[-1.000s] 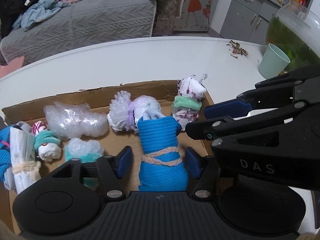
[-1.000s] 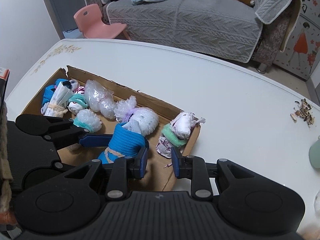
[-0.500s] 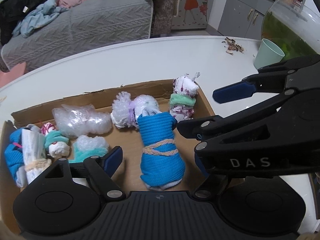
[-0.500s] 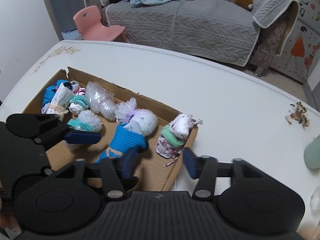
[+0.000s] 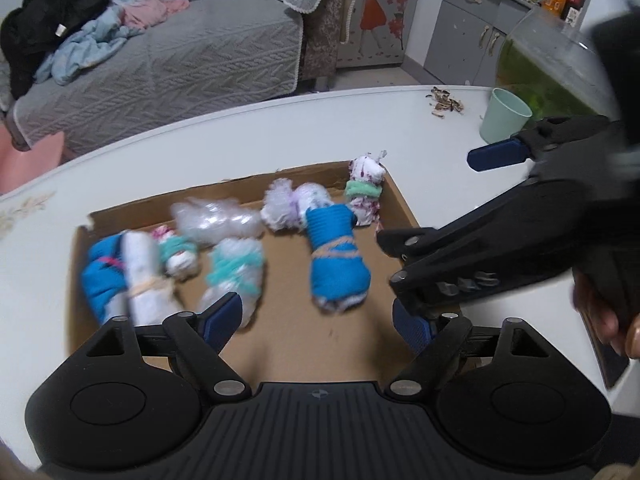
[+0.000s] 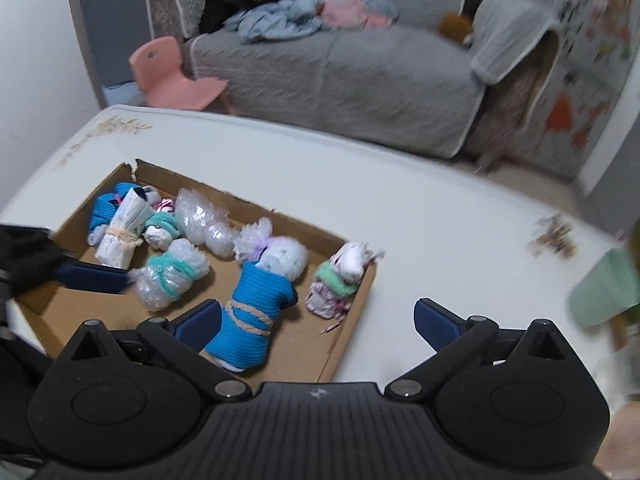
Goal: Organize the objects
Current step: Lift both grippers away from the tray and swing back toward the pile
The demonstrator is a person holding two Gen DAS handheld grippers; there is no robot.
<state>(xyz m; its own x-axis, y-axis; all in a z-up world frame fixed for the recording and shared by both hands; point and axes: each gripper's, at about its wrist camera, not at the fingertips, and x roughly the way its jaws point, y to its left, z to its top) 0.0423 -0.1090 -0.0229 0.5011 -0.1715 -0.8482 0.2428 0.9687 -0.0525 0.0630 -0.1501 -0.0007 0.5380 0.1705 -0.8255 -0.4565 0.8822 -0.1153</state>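
A blue bundle tied with beige rope [image 5: 338, 258] [image 6: 256, 312] lies on the floor of a shallow cardboard tray [image 5: 240, 184] [image 6: 100, 304]. My left gripper [image 5: 318, 320] hovers just behind and above the bundle; its jaws are opening and nothing sits between them. My right gripper [image 6: 318, 322] hangs over the tray's right edge with its jaws opening wide. The bundle lies beside its left fingertip, untouched. A white floral bundle with a green band [image 5: 364, 196] [image 6: 340, 276] rests in the tray's right corner. Bubble-wrapped bundles [image 5: 236, 272] [image 6: 172, 276] fill the left half.
The tray sits on a white table. A green cup [image 5: 504, 120] [image 6: 604, 292], a glass fish bowl [image 5: 552, 68] and a small heap of scraps [image 5: 444, 102] stand at the right. A grey sofa and a pink chair [image 6: 172, 76] lie beyond the table.
The left gripper let go of the blue bundle, spread its jaws and rose back from it. The right gripper went from nearly shut to wide open and lifted slightly.
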